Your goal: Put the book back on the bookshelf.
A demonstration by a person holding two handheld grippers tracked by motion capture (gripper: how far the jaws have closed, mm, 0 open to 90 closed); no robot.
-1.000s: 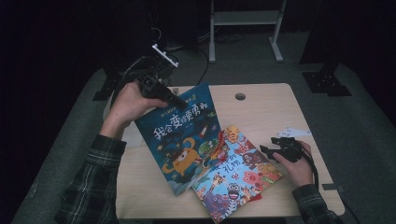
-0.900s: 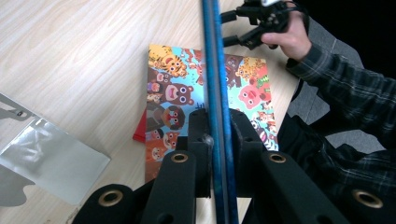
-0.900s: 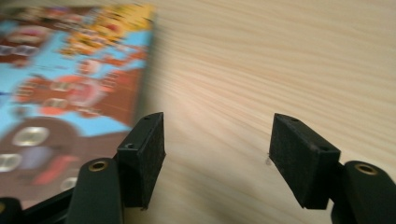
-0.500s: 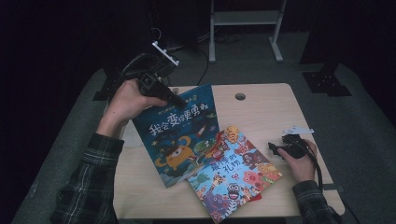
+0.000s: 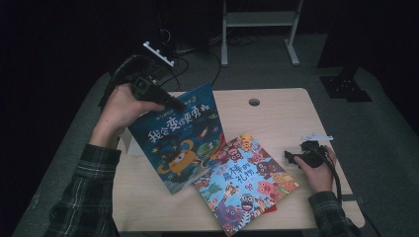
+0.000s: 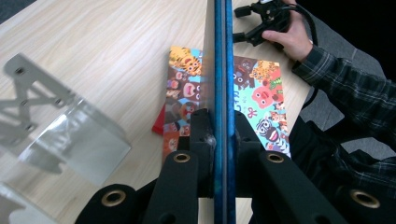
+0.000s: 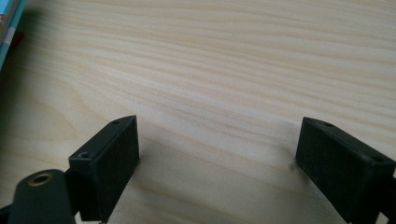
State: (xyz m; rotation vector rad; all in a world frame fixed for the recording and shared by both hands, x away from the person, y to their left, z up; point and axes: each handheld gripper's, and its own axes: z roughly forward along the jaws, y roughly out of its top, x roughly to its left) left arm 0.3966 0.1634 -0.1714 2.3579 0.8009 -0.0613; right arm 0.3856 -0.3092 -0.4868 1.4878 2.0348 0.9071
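I am working in what looks like a recording studio or lab: a pale wooden table (image 5: 276, 106) sits on grey carpet (image 5: 306, 74), surrounded by black darkness, with a white metal stand (image 5: 259, 22) at top centre and cables (image 5: 197, 59) nearby.

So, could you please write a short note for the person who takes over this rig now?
Left gripper: shut on the blue book, which is lifted at a tilt, its lower edge over the colourful book.
Right gripper: jaws wide and just opened, nothing between them, low over the table.
Done: blue book is gripped and raised.
Left: probably put it somewhere, perhaps the clear stand; the colourful book still lies flat.
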